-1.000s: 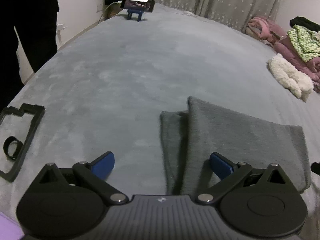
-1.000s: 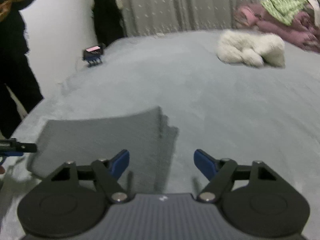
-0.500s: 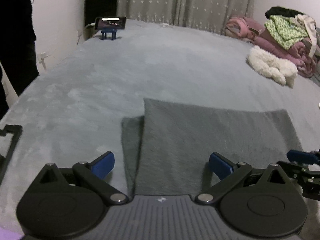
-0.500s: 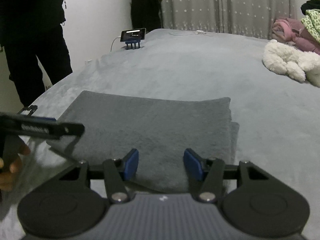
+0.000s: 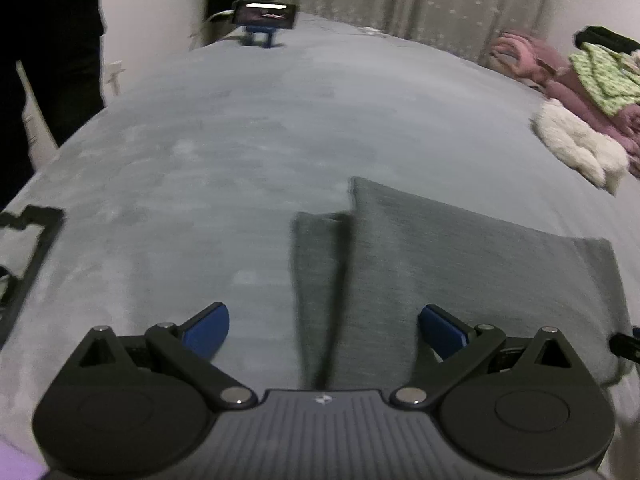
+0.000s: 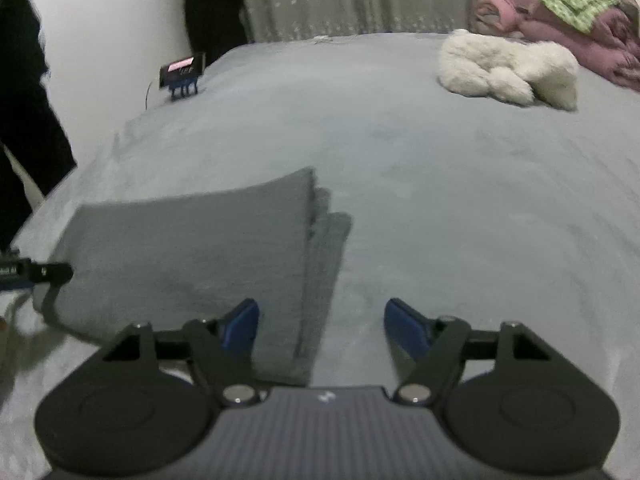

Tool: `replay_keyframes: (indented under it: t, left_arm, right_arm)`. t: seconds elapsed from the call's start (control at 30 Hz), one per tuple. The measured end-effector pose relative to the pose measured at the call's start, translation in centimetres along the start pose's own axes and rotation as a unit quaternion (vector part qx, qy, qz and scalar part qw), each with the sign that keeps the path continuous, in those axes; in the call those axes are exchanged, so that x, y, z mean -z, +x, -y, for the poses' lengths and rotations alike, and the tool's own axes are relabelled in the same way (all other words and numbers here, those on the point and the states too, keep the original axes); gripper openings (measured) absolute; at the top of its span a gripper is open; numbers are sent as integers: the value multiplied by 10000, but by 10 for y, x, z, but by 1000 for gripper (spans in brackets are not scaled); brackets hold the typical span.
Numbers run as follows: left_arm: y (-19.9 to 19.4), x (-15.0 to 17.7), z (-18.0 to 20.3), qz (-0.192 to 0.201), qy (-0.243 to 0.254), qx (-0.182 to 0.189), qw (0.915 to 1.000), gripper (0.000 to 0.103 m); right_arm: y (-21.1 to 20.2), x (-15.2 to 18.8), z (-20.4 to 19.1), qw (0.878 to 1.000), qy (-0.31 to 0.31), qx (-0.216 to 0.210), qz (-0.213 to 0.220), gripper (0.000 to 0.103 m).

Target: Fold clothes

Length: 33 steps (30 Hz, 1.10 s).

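Grey bedding (image 5: pixel 248 152) carries the folded grey cloth (image 5: pixel 460 272) at lower centre-right of the left view; soft, limp and light by appearance, it is best pinched at a layered edge, with left gripper (image 5: pixel 324 326) and right gripper (image 6: pixel 322 326) both spread, holding nothing.

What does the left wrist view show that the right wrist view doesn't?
Only the left wrist view shows the black frame lying at the bed's left edge. Only the right wrist view shows the left gripper's tip beside the garment's left end. Both show the folded grey garment on the grey bed, the phone on a blue stand, the white fluffy item, and open grippers: left gripper, right gripper.
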<state>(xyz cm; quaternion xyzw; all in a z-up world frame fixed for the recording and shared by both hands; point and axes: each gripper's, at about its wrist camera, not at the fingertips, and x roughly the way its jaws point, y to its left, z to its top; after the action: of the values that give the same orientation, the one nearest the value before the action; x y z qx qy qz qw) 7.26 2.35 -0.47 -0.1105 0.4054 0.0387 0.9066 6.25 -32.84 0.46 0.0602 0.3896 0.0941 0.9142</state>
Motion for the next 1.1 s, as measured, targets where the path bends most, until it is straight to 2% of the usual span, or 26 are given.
replay_keyframes:
  t: [0.07, 0.13, 0.2, 0.33, 0.43, 0.53, 0.67, 0.73, 0.9, 1.1]
  left_arm:
    - [-2, -6, -11, -4, -212, -87, 9997, 103]
    - [-5, -11, -22, 61, -424, -218, 9988, 103]
    - [-6, -11, -30, 21, -597, -160, 9981, 103]
    - [-8, -8, -28, -114, -653, 74, 9978, 103]
    - [-10, -6, -22, -213, -659, 283, 9972, 103]
    - [-10, -5, -25, -372, -864, 437, 9946, 103]
    - [-11, -7, -44, -421, -1479, 714, 9855, 102]
    - [-13, -7, -44, -480, -1570, 784, 9833, 102]
    - [-19, -2, -42, -738, -1782, 1069, 9754, 102]
    - [-14, 17, -40, -920, -2334, 1729, 9524, 102]
  right_arm:
    - [-7, -1, 6, 9996, 57, 236, 119, 71]
    - [-13, -2, 15, 9991, 325, 215, 192, 71]
    - [-14, -2, 25, 9970, 747, -65, 171, 72]
    - [-7, 3, 35, 9834, 1482, -1046, -95, 72]
    - [-1, 6, 35, 9810, 1597, -1070, -266, 72]
    - [-4, 16, 39, 9724, 1914, -1279, -371, 72]
    - [-9, 34, 36, 9595, 2229, -1666, -435, 73]
    - [-5, 34, 34, 9599, 2246, -1623, -429, 75]
    - [6, 34, 33, 9508, 2479, -1830, -326, 77]
    - [18, 33, 36, 9434, 2775, -1813, -151, 74]
